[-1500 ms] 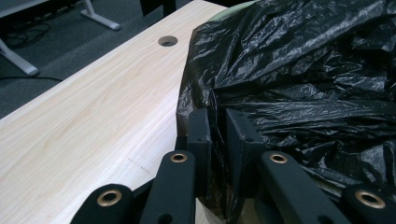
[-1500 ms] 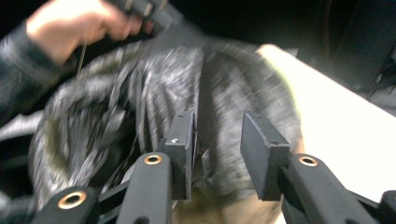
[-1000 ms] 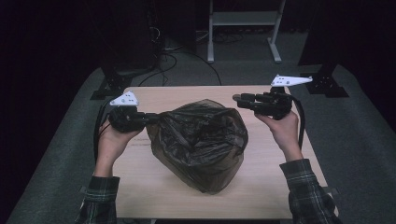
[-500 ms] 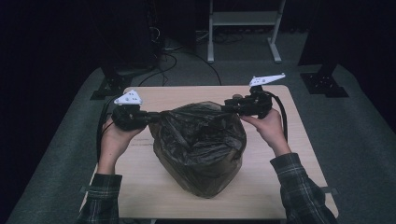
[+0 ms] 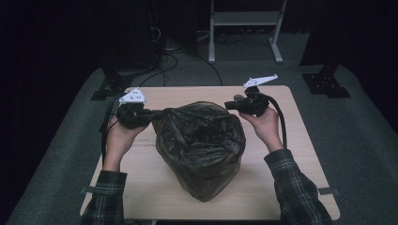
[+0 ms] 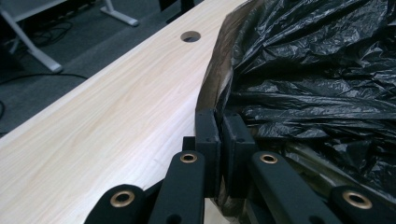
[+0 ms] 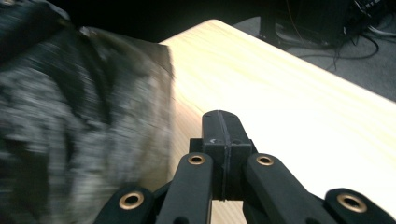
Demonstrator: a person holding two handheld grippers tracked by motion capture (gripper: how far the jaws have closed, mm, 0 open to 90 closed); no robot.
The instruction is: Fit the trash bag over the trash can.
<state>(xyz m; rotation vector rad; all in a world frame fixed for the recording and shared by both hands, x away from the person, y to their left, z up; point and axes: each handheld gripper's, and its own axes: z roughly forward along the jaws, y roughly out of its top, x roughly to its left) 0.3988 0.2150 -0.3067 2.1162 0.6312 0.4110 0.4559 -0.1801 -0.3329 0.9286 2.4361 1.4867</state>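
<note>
While left gripper (image 6: 220, 116) pinches it, bag (image 5: 199, 145) sits beside.

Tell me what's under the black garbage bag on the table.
The black garbage bag sits directly on the wooden table. Its contents are hidden by the plastic.

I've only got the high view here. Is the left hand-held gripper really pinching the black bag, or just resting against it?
Observer: In the left gripper view, the left hand-held gripper has both jaws closed on a thin fold at the edge of the bag.
Operator: And the right one?
Observer: In the right gripper view, the right hand-held gripper has its jaws pressed together with nothing between them. The bag is off to one side, blurred.
Operator: Anything else on the tabletop near the bag?
Observer: The left gripper view shows a round hole in the table just past the bag.
</note>
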